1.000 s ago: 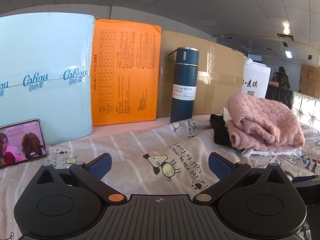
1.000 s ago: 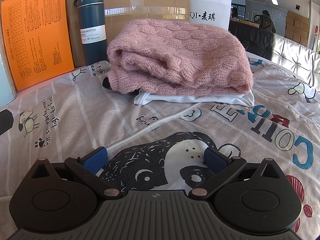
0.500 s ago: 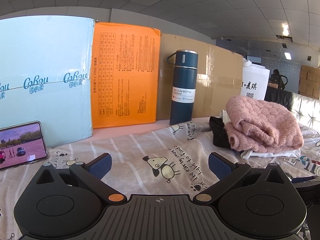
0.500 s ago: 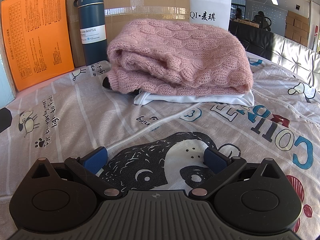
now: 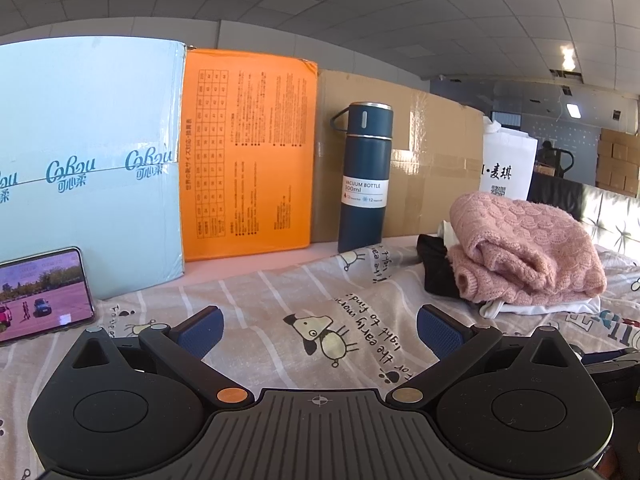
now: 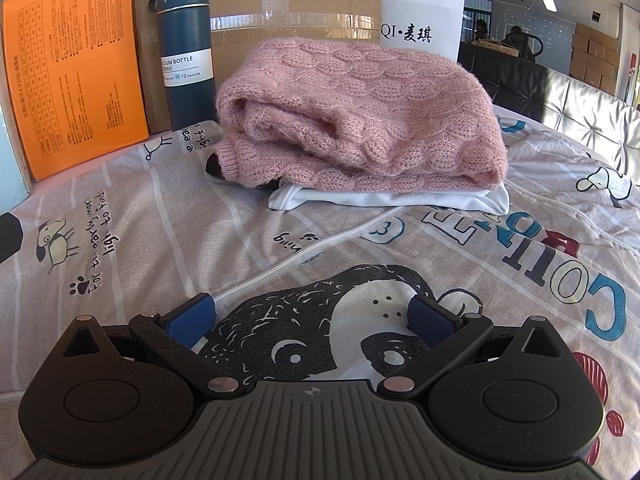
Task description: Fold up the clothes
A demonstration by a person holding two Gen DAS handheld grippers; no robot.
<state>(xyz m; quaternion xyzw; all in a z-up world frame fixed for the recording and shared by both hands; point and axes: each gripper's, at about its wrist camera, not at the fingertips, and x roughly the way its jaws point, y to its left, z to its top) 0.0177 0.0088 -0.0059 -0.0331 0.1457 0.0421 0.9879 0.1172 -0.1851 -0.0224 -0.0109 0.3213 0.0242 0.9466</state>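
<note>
Both of mine are spread wide, gripping nothing: right hand-held gripper [image 6: 310,318] over the panda-print garment [image 6: 340,320], left hand-held gripper [image 5: 319,330] over the cartoon-print sheet [image 5: 280,304]. Further back, the folded pink knit sweater [image 6: 360,112] sits on a white garment [image 6: 384,199], vacuum bottle [image 5: 364,178] behind.

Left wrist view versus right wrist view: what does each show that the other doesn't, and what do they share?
Only the left wrist view shows the phone playing video, leaning at the light blue box, and the open left gripper.

Only the right wrist view shows the panda print, the white zipper line and the open right gripper, empty.

Both show the folded pink sweater stacked on a white garment, the blue vacuum bottle, the orange box, the cardboard box and the white bag.
</note>
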